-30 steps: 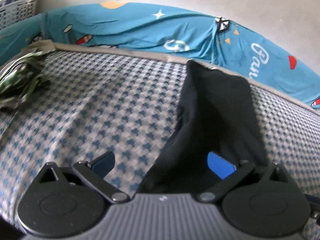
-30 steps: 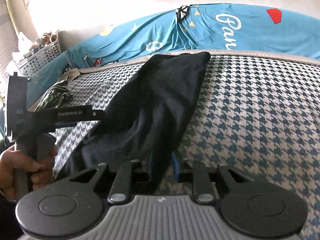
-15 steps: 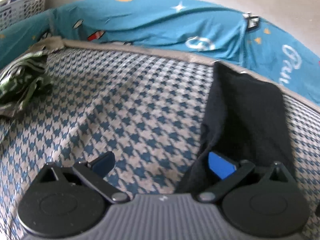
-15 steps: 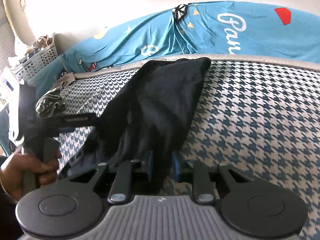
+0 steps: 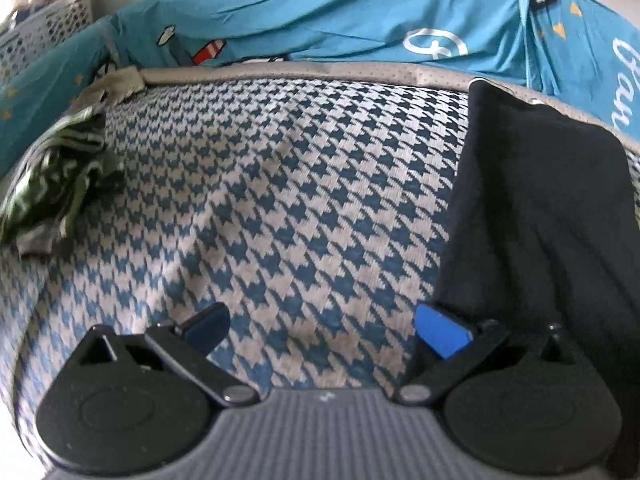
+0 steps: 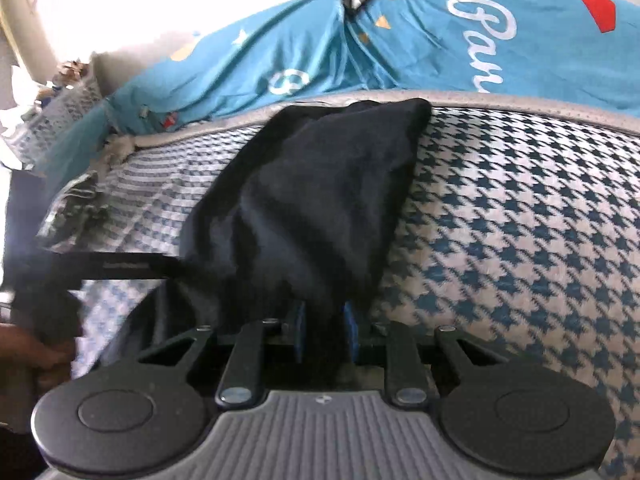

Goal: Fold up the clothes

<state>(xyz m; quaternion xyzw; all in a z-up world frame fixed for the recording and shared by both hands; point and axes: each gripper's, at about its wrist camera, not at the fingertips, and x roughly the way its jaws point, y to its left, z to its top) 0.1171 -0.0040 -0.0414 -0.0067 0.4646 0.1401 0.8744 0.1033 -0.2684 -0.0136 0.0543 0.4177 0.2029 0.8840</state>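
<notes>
The black garment (image 6: 320,208) lies stretched across the houndstooth mattress (image 6: 520,220), its far end reaching the grey edge band of the mattress just below the teal sheet (image 6: 420,52). Its near end runs straight in between the two blue pads of the right gripper (image 6: 323,330), which are clenched on a bunched fold of the cloth; the fabric fills the narrow gap between the pads and rises from them toward the far edge of the mattress.

In the left wrist view the same garment (image 5: 552,216) sits at the right side, a long dark strip running from the mattress's far edge band down past the right-hand finger. The left gripper (image 5: 324,330) has its jaws spread wide apart, with only bare houndstooth mattress (image 5: 280,200) between them. The edge of the garment lies just beside and behind the bright blue pad (image 5: 440,336) of the right-hand finger; whether it touches the pad cannot be told. The other, darker pad (image 5: 204,324) is well apart from the cloth.

At the left side of the mattress lies a crumpled green patterned garment (image 5: 60,188), well apart from the black one. Beyond the mattress's far left corner stands a white laundry basket (image 5: 44,36). In the right wrist view a hand (image 6: 36,360) holds the left gripper's handle at the left edge.
</notes>
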